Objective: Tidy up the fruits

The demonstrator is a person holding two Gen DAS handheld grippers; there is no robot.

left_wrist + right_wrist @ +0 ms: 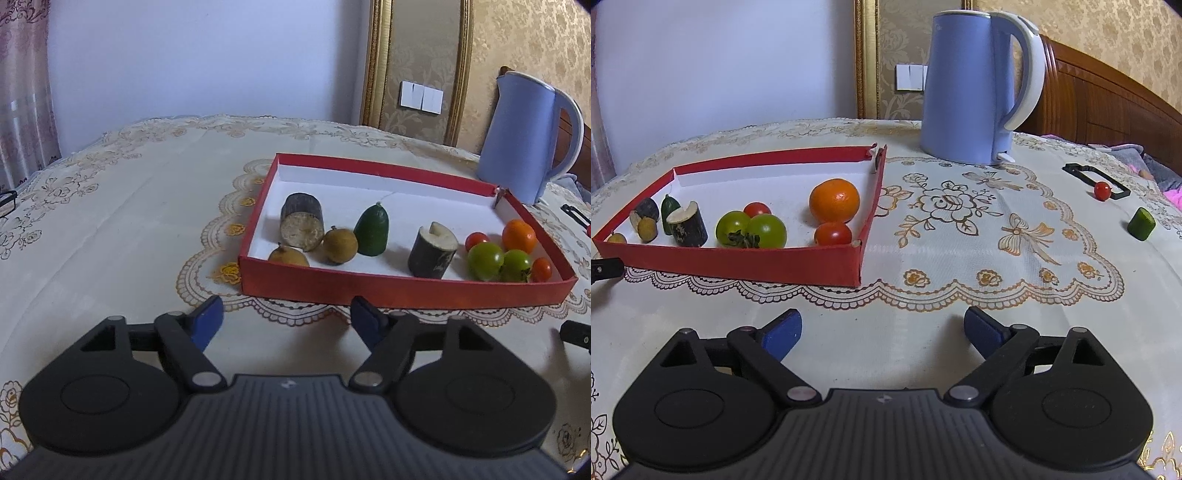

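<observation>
A shallow red tray [369, 286] [738, 264] holds several fruits: two dark sugarcane stubs [432, 254], two brown longans [340, 246], a green cucumber piece [373, 230], two green tomatoes [751, 229], two small red tomatoes [833, 233] and an orange [834, 200]. In the right wrist view, a red cherry tomato [1102, 190] and a green cucumber piece [1141, 224] lie loose on the cloth at far right. My left gripper [286, 319] is open and empty, just in front of the tray. My right gripper [882, 332] is open and empty, in front of the tray's right corner.
A blue kettle [964, 85] [521, 136] stands behind the tray's right end. A black frame [1095, 179] lies by the loose tomato. A lace-patterned tablecloth [960, 229] covers the table. A wooden headboard [1108, 99] is at the right.
</observation>
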